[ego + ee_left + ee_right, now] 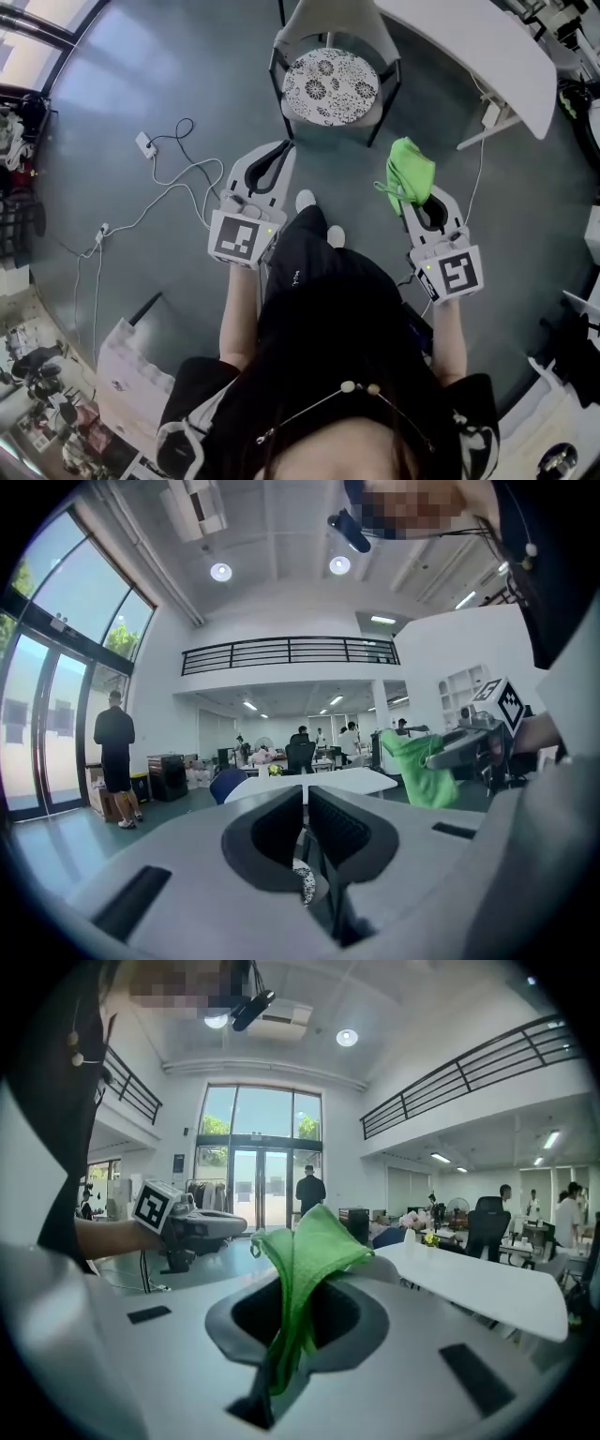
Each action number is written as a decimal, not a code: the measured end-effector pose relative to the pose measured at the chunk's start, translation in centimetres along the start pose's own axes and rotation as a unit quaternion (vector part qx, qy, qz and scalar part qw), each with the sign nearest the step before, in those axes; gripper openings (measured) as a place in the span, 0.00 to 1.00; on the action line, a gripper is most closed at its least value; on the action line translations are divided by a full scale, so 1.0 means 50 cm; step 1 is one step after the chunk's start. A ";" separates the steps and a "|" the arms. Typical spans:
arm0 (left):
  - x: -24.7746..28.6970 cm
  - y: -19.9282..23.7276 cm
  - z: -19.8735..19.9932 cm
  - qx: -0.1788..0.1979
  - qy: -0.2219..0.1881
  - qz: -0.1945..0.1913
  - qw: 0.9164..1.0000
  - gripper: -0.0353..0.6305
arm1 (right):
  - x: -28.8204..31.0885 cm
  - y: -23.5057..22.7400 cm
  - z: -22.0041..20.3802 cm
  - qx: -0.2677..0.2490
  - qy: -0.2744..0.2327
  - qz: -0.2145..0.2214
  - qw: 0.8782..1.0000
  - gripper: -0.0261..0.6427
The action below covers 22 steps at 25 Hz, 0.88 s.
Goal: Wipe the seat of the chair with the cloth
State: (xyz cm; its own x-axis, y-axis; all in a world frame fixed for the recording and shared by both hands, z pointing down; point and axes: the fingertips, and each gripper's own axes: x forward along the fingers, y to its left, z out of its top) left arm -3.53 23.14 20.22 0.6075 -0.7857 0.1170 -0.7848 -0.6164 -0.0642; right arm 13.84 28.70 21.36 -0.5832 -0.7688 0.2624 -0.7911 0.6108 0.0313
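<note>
While the wipe is not yet under way, the hold looks right for it: right gripper (412, 204) has its jaws pinched tight on a fold of the green cloth (410, 172). Most of the fabric is bunched past the tips, and a tail hangs down between the jaws. My read is that the loose bulk is what gets pressed onto the seat. Left gripper (281, 150) has its jaws together with nothing in them, so it looks like the spare hand, free to steady the chair (323, 21) if it shifts. The round patterned seat (330, 86) sits straight ahead of the person, beyond both grippers and roughly between them. The cloth is in the air, well apart from it, off to the seat's right and nearer the person. The path from cloth to seat looks open, with nothing on the seat. The tight spot is the white table (478, 42), whose edge runs just beside the chair's right side, so strokes on that side probably need care. The backrest closes off the far side. Cables (178, 183) trail over the floor to the person's left, clear of the reach but a trip risk when stepping in. Further off, a person (114, 761) stands by the glass doors and others sit at desks, none near.
</note>
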 end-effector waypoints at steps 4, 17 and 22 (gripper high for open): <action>0.054 0.045 -0.025 -0.005 0.007 -0.008 1.000 0.09 | 0.062 -0.031 -0.010 0.015 0.010 0.001 1.000 0.11; 0.359 0.349 -0.074 -0.028 0.032 -0.043 0.998 0.09 | 0.480 -0.189 0.056 0.003 0.058 0.033 0.998 0.11; 0.441 0.443 -0.118 -0.033 0.056 -0.045 0.997 0.09 | 0.624 -0.224 0.020 -0.088 0.119 0.071 0.986 0.11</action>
State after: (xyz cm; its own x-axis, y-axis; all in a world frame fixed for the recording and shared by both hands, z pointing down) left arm -8.23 -7.51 27.22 0.6615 -0.7139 0.2296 -0.7360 -0.6767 0.0166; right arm 4.32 -2.32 28.22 -0.6096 -0.6194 0.4947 -0.6477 0.7490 0.1397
